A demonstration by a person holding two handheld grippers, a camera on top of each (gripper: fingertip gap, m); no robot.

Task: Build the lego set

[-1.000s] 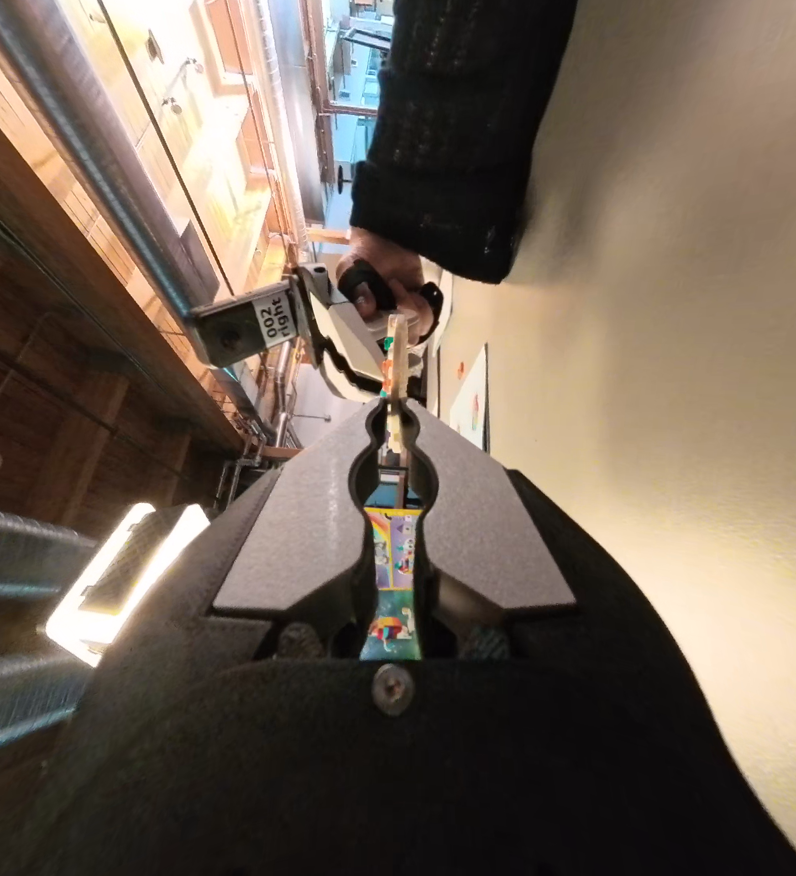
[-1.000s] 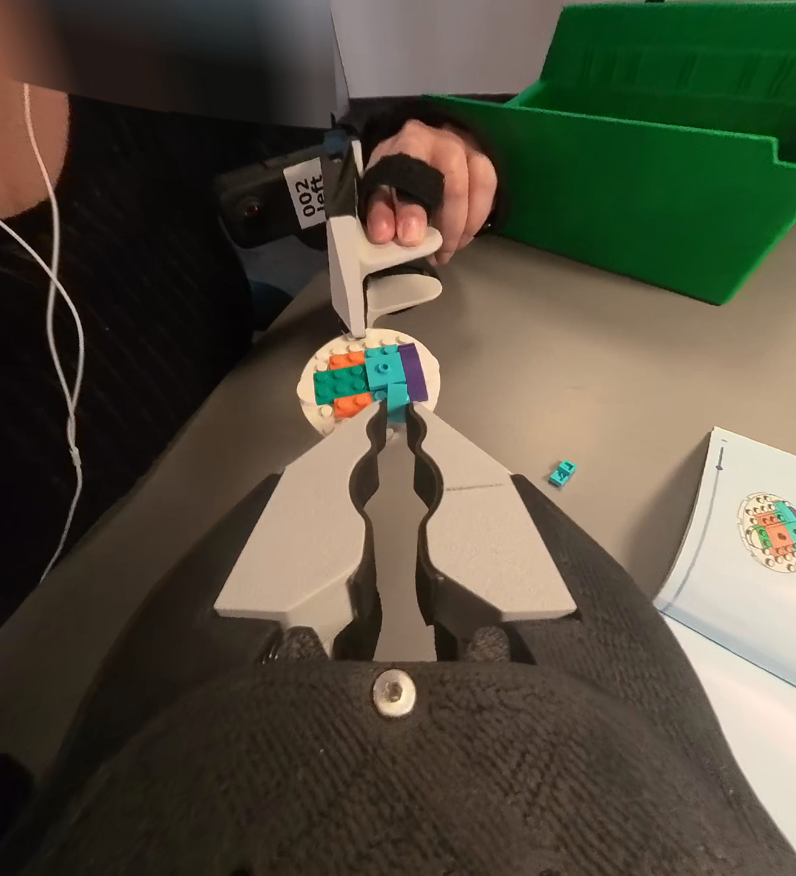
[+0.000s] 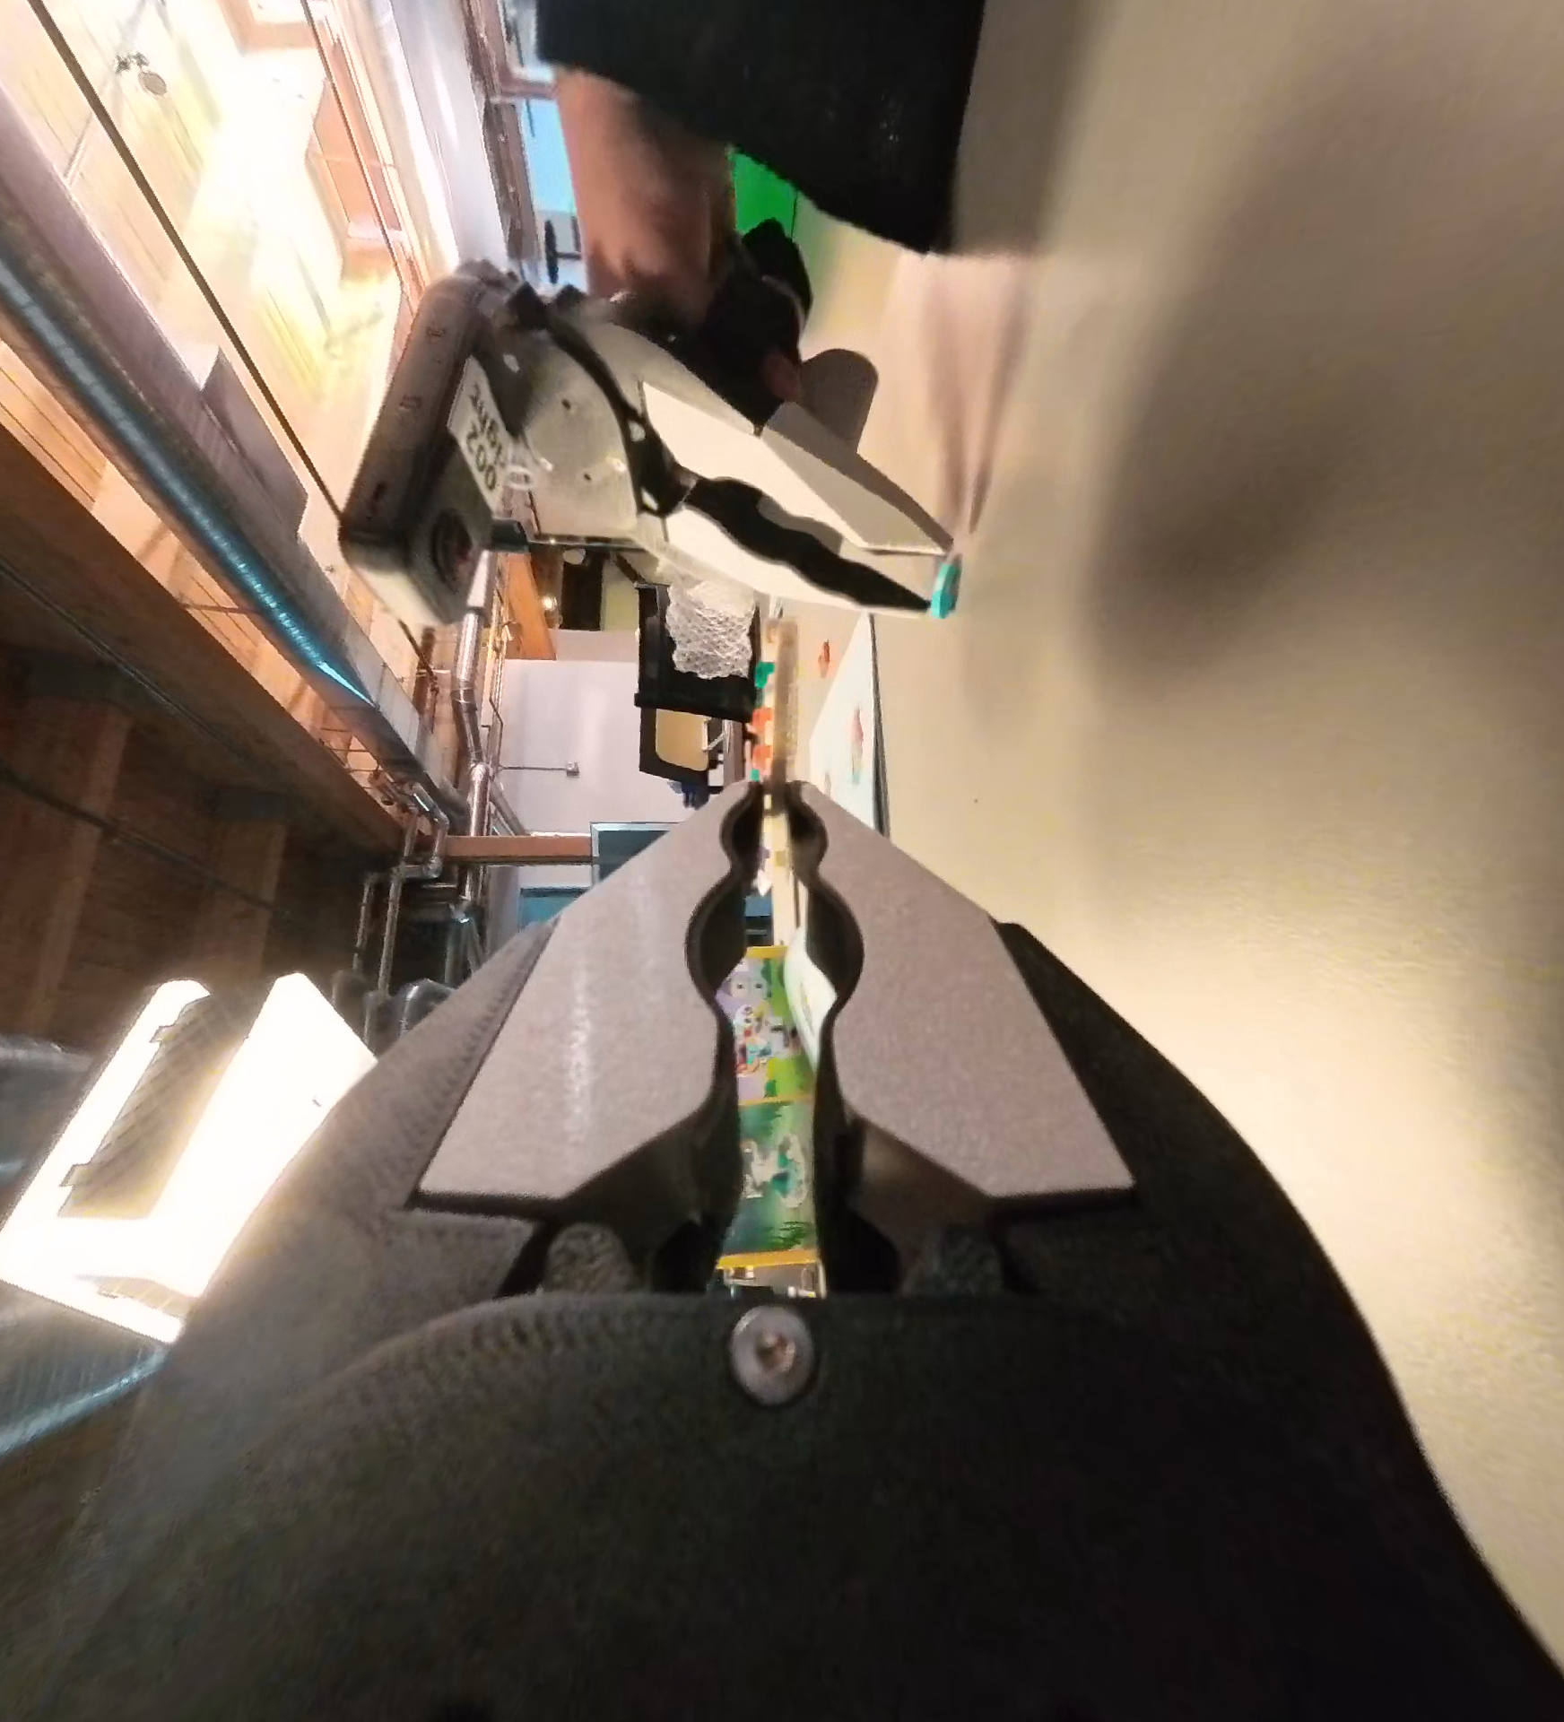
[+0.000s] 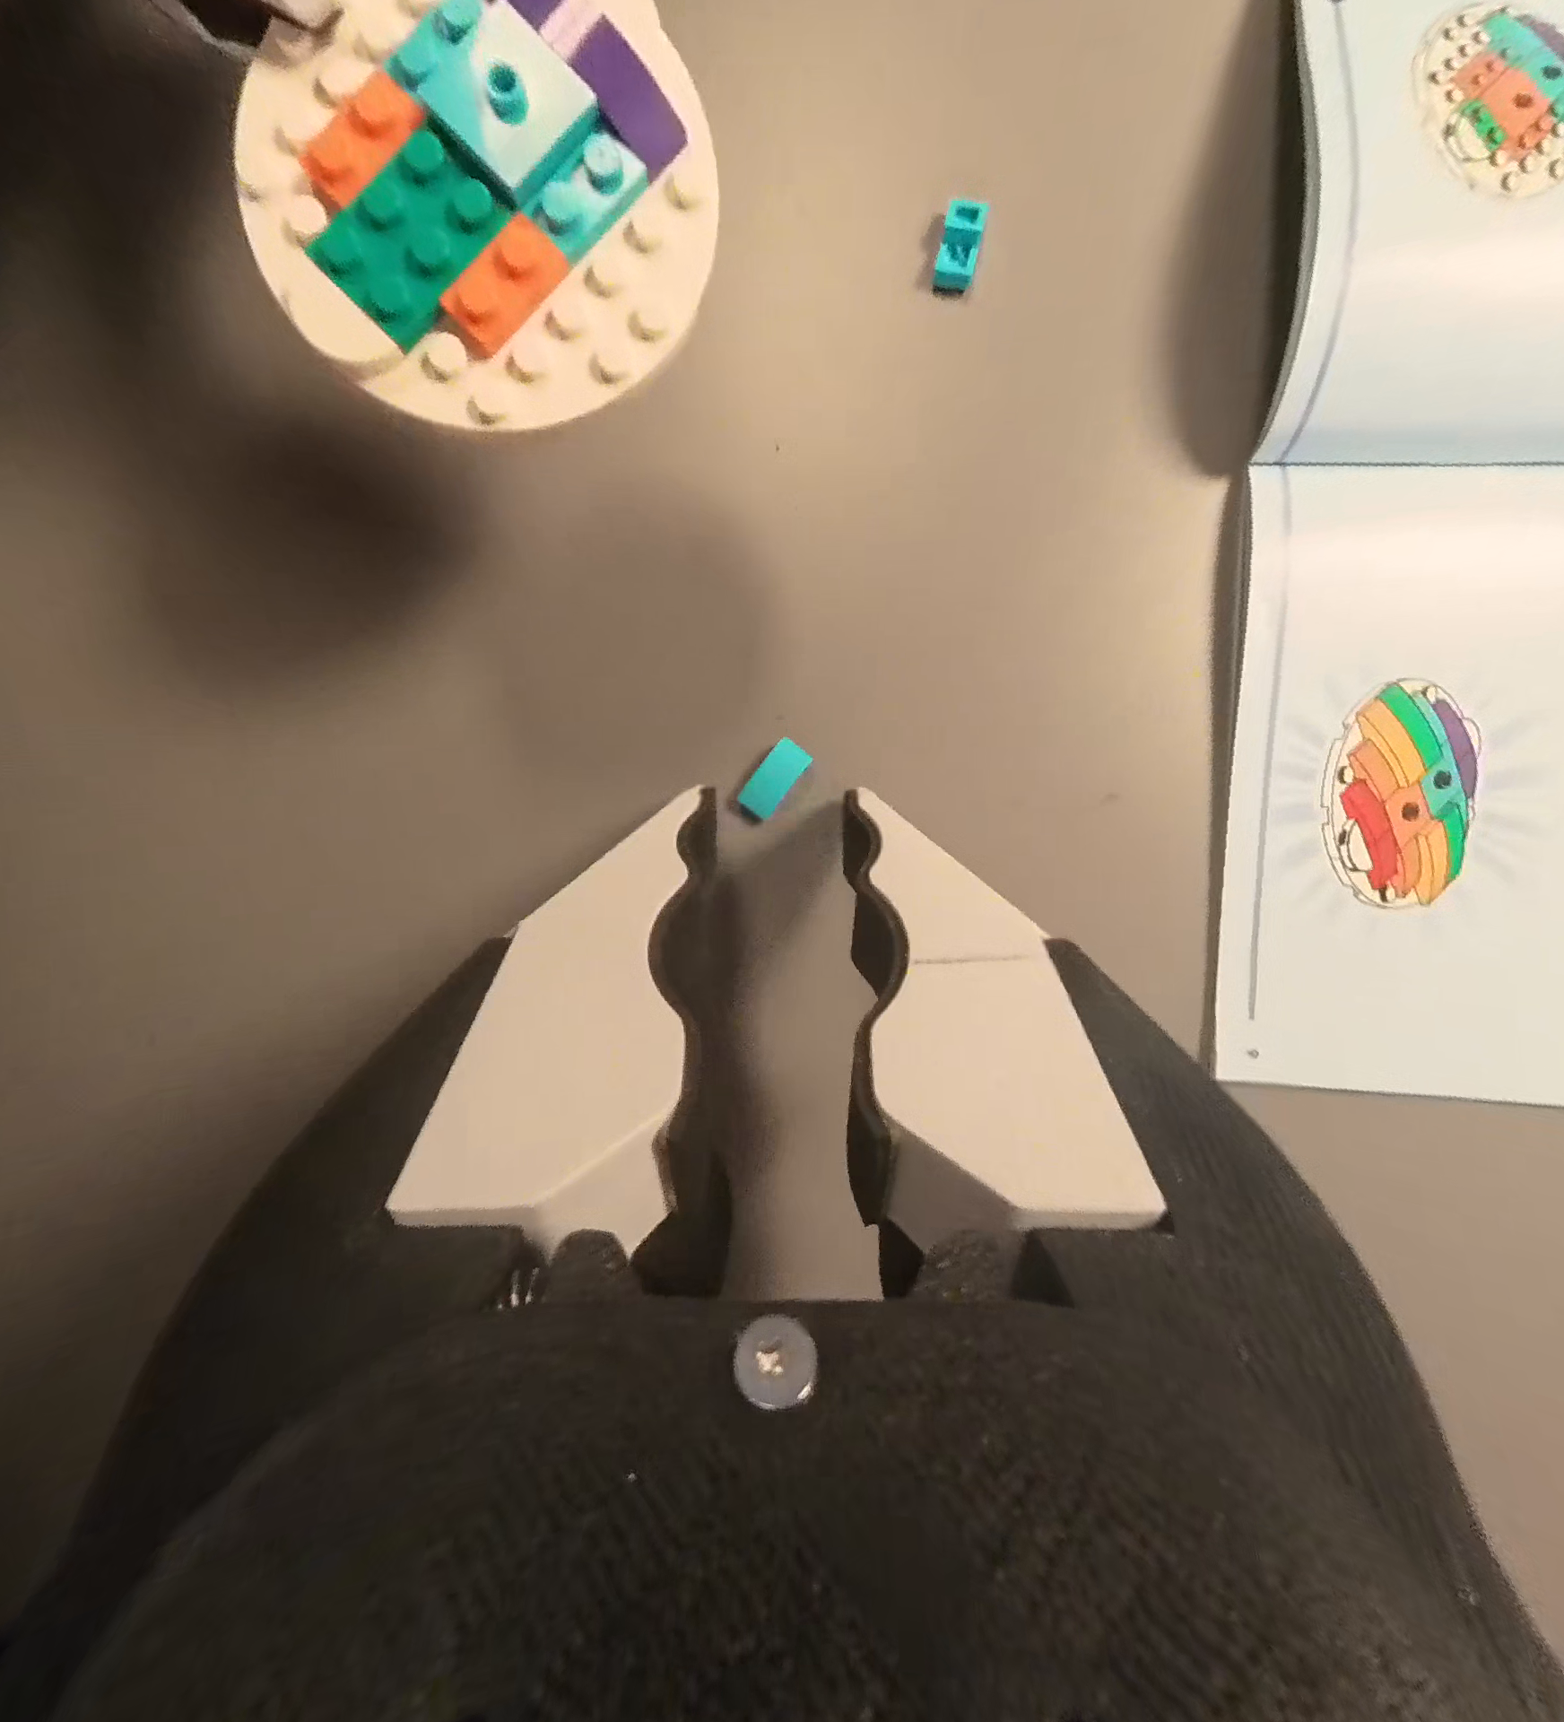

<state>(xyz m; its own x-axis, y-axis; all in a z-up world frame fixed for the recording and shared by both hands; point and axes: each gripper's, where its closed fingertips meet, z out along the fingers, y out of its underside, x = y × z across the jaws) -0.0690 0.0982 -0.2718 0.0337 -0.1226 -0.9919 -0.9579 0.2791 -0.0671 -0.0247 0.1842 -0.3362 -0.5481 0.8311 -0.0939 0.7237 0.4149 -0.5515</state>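
Your right gripper (image 4: 778, 792) stands apart over the table (image 4: 573, 606) — the teal tile (image 4: 775, 780) lies just at 12 o'clock of the tips, long axis toward 1. Your left gripper (image 3: 774, 792) clamps the round plate (image 3: 786, 690) edgewise.

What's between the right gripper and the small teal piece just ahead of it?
Nothing visible. The teal piece is right at the mouth of the open right gripper, over bare table. The second teal piece and the round plate are farther off.
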